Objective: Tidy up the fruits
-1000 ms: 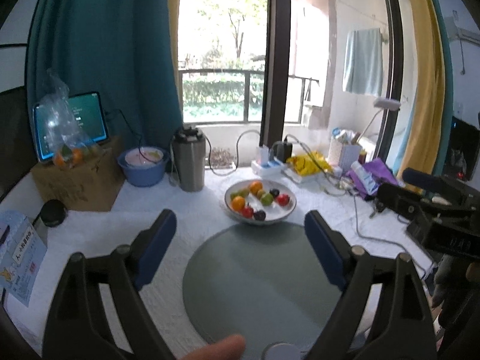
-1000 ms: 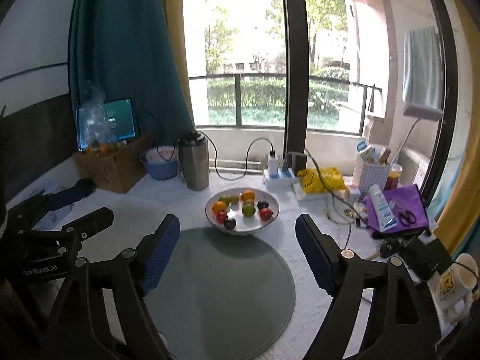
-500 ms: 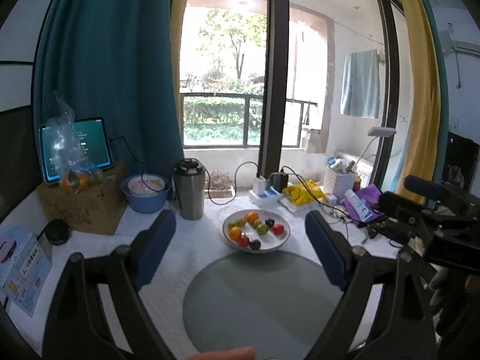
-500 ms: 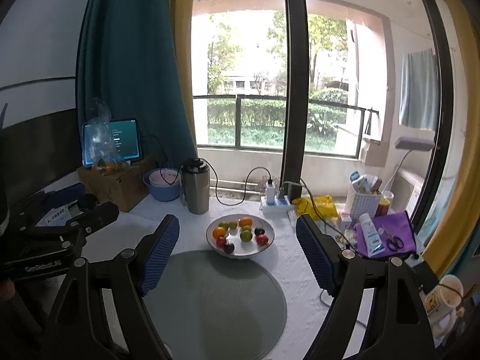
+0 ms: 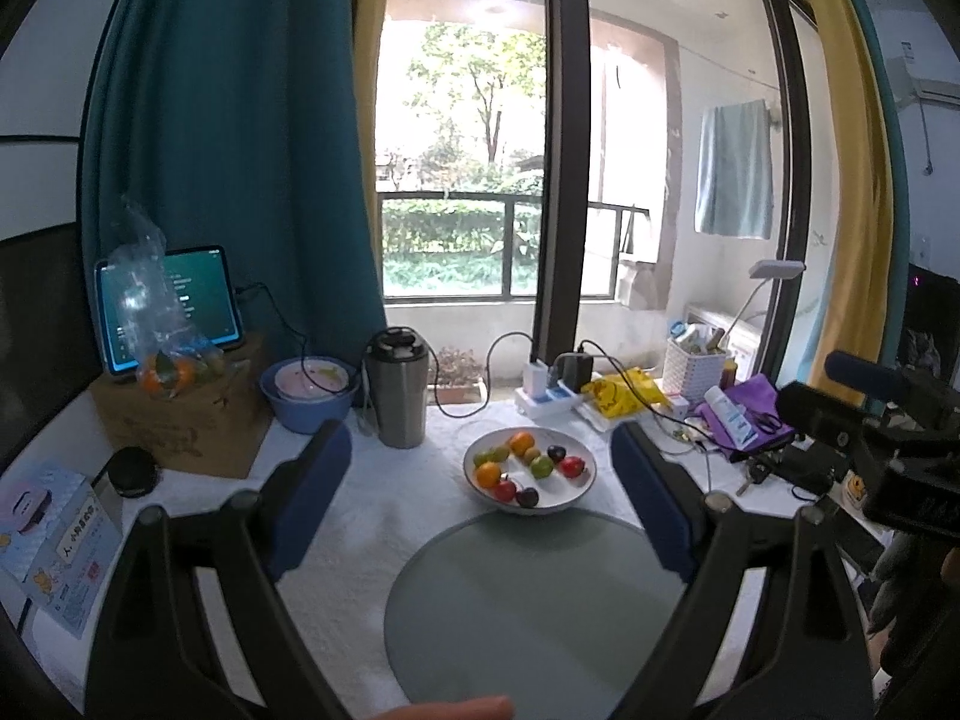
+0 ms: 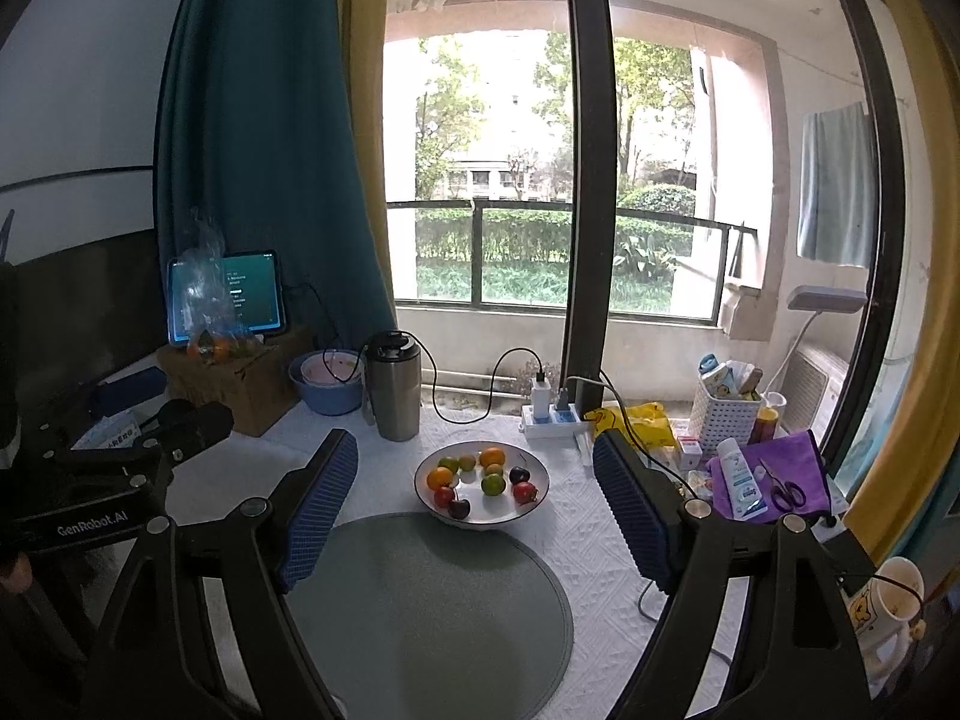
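Both cameras are rising and drawing back from the tabletop point(image 5: 384, 516): over the last second the bowl point(image 6: 528, 507) of fruits point(image 6: 485, 483) has shrunk and slid lower in both views, while more window and ceiling are coming into sight. The fruits themselves are lying as they did (oranges, greens, reds and dark ones, all inside the bowl). The left gripper point(image 5: 480, 480) and the right gripper point(image 6: 477, 504) are both hanging wide open above the round grey mat point(image 6: 432, 606), holding nothing. That fits either a pause ahead of sorting or a withdrawal after it; these views are not settling which.

The tabletop is wearing a white textured cloth and is carrying a steel flask point(image 5: 397, 396), a blue basin point(image 5: 309, 411), a cardboard box point(image 5: 180, 426) with a tablet point(image 5: 171, 306), a power strip point(image 6: 552, 417) and a purple cloth point(image 6: 786, 474). Beyond it, teal and yellow curtains are framing a balcony window.
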Available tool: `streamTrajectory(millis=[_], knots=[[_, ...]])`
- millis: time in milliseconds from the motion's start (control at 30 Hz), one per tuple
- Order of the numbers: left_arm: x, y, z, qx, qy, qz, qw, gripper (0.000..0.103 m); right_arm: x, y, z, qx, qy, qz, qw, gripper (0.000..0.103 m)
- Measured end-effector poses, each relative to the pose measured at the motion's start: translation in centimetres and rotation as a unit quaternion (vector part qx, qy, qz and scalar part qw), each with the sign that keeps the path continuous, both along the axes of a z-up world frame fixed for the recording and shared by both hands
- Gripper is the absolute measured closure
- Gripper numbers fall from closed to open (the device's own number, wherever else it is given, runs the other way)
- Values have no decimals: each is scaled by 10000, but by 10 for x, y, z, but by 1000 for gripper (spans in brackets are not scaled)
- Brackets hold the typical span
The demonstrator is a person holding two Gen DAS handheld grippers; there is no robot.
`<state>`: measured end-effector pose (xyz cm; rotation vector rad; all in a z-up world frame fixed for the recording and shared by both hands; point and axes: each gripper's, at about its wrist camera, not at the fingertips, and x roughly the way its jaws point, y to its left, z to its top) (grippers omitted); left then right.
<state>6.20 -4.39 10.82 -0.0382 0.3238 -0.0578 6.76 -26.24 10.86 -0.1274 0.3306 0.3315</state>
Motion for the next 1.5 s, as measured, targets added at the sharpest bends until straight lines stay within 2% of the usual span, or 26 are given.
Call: streamTrajectory(millis=[1500], knots=[[4,-3,-2,-5,65,-37,10000,13,1,-2,-2,-91,23,-14,10000,19]])
